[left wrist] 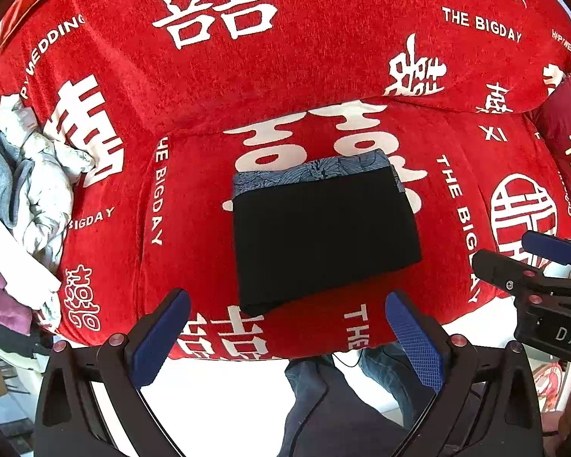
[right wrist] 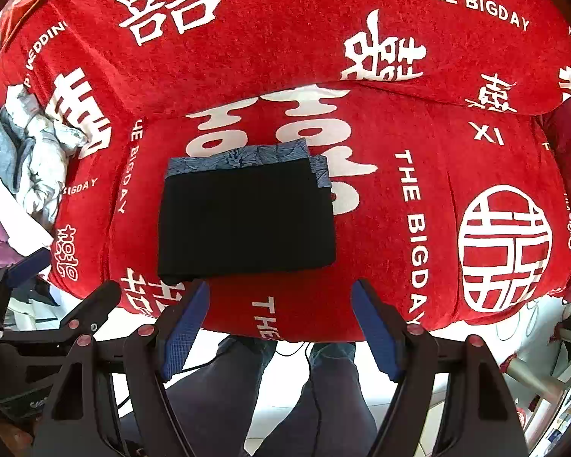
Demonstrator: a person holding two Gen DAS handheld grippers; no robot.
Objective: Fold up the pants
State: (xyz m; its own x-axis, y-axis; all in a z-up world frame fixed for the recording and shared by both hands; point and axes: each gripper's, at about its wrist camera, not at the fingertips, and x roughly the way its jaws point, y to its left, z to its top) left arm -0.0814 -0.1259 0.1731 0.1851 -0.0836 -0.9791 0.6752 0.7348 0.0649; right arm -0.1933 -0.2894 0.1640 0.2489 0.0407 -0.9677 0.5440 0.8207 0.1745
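Both grippers hang above the front edge of the red sofa cushion [left wrist: 194, 198] with jaws spread and nothing between them: the left gripper [left wrist: 287, 337] fills the bottom of the left wrist view, the right gripper [right wrist: 281, 329] the bottom of the right wrist view. Folded black pants [left wrist: 323, 240] lie flat on the cushion at mid-frame, a compact rectangle slightly wider than deep, its long axis running left to right with a slight tilt. A blue patterned garment [left wrist: 312, 173] shows beneath them along their far edge and right side. A heap of pale clothes [left wrist: 30, 182] sits at the left of the frame, well apart from the pants. Below the cushion, the person's legs [right wrist: 270, 400] are visible.
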